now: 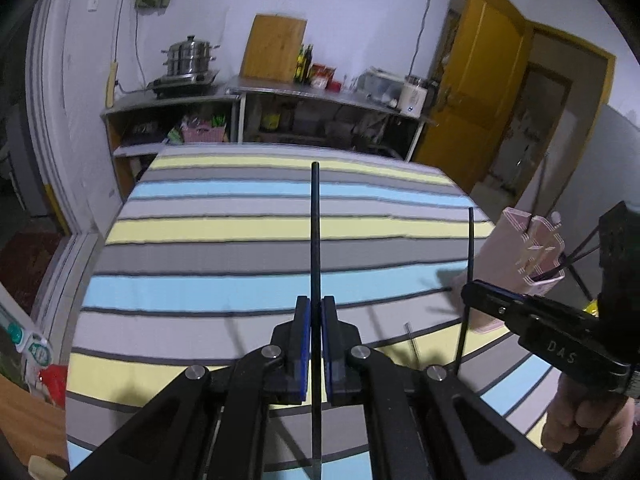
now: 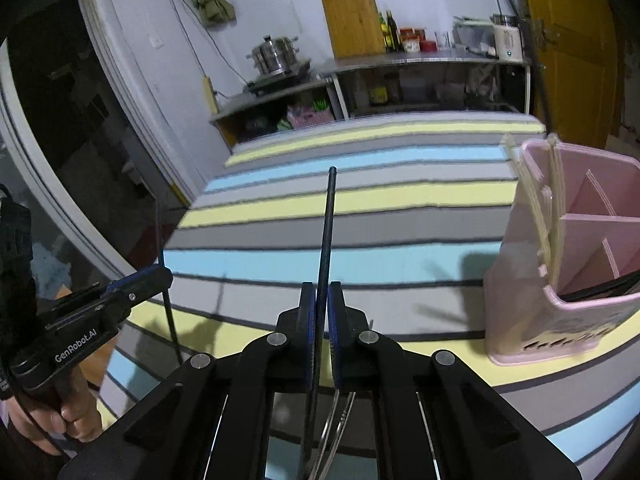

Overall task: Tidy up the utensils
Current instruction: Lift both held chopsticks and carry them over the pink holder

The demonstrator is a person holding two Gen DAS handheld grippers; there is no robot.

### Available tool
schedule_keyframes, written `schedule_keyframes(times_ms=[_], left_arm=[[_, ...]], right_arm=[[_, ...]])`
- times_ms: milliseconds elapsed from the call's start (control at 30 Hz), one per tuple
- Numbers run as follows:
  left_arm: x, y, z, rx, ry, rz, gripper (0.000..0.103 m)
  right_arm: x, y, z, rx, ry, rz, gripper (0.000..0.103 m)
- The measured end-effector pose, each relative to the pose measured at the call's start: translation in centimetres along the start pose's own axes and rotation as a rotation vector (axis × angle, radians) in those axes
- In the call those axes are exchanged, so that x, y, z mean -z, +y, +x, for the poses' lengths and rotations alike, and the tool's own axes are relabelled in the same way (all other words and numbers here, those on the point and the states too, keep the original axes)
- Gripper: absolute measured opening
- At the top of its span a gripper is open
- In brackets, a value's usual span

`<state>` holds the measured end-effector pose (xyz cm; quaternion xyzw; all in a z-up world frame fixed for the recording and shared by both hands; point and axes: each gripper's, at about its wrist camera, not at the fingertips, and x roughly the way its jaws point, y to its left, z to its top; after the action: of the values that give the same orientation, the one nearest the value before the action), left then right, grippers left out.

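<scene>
In the left wrist view, a black chopstick (image 1: 316,240) is clamped upright between the closed pads of the left gripper (image 1: 316,312), above the striped tablecloth (image 1: 200,248). At three o'clock, the right gripper (image 1: 476,290) is seen clenched on a second black chopstick (image 1: 466,280), just beside the pink utensil holder (image 1: 532,248).

In the right wrist view, that second chopstick is gripped at centre. The holder stands at three o'clock, with dark utensils inside. The left gripper is seen at nine o'clock.

Pink holder (image 2: 520,320), black chopstick (image 2: 326,232), grey/yellow/blue striped cloth (image 2: 360,200)
</scene>
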<state>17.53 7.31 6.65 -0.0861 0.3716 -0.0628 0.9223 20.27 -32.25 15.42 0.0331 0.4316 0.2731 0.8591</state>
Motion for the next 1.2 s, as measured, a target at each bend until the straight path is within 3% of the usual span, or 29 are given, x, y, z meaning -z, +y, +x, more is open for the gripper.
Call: schedule_keyframes(times_ms=[367, 767, 1200], left_arm=[[-2.1, -2.0, -3.9, 0.056, -0.068, 0.028, 0.005], [-1.6, -3.5, -4.9, 0.090, -0.068, 0.040, 0.005], [-1.9, -8.3, -4.7, 0.211, -0.036, 0.088, 0.005]], right_arm=[[-1.3, 0.4, -4.5, -0.017, -0.099, -0.017, 0.006], [-0.5, -0.4, -6.9, -0.020, -0.133, -0.025, 0.006], [-0.2, -2.1, -12.3, 0.025, -0.220, -0.018, 0.006]])
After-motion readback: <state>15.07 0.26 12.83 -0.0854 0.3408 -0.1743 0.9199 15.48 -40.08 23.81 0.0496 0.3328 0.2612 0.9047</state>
